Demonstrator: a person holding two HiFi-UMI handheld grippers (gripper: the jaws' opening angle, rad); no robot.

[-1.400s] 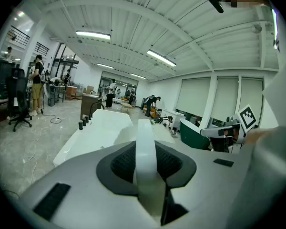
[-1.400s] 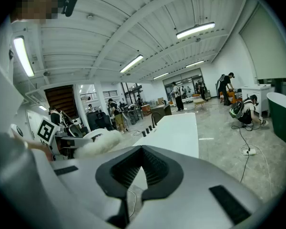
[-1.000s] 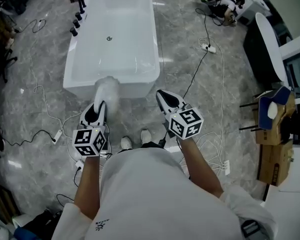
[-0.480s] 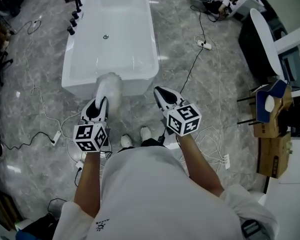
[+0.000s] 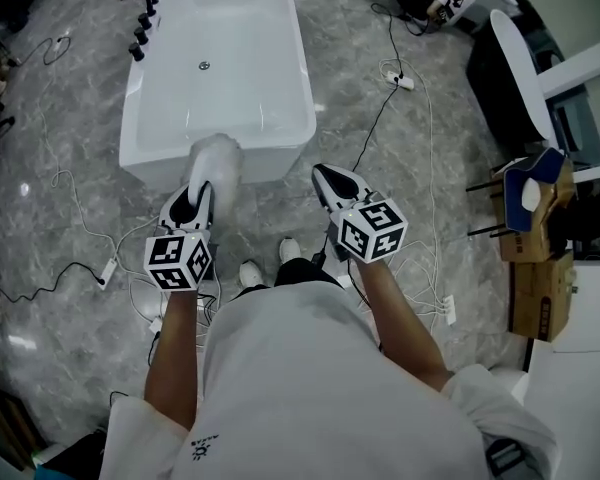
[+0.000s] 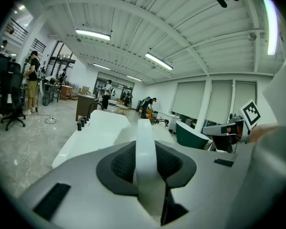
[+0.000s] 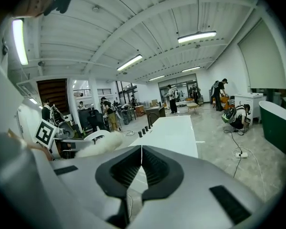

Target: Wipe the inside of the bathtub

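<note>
Head view shows one white tub (image 5: 272, 164) on the floor, with three dark knobs (image 5: 140, 40) beside its far-left corner. Two grippers hang before its near end. The left gripper (image 5: 195, 194) is clamped on one fluffy white cloth (image 5: 216, 160), which overlaps the tub's near rim. The right gripper (image 5: 328, 180) has its jaws pressed together, empty.

The head camera is looking steeply down on the bathtub (image 5: 215, 78), while the 2 gripper views are facing level along it from nearby.
</note>
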